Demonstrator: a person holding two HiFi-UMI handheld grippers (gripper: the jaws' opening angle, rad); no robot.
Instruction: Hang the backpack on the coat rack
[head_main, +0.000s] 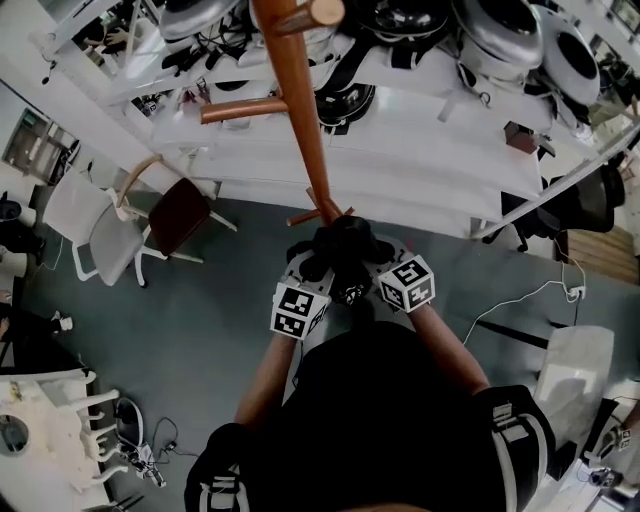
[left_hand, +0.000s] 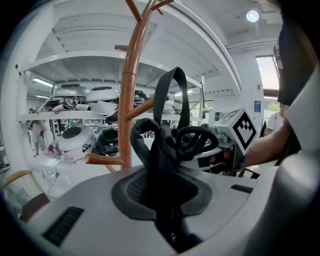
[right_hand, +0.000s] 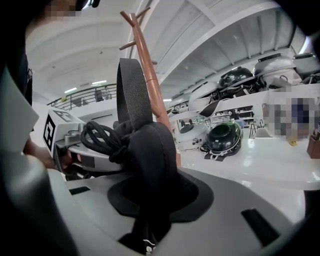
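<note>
We hold the black backpack (head_main: 345, 248) up between our two grippers, close in front of us and above the grey floor (head_main: 220, 290). The left gripper (left_hand: 165, 200) is clenched on a fold of the pack's dark cloth, which fills the gap between its jaws. The right gripper (right_hand: 147, 210) is clamped the same way on the cloth from the other side, so the two cubes with square markers sit near each other with the pack between them. The pack's top strap (right_hand: 132, 90) stands up in a loop above both grips, and a coiled black cord (left_hand: 197, 140) lies beside it. The wooden coat rack (head_main: 305, 120) rises just beyond the pack; we cannot tell whether they touch. The strap hangs on none of the pegs. A chair with a brown seat (head_main: 180, 215) stands to the left, and white shelves (head_main: 420, 150) run across the far side.
</note>
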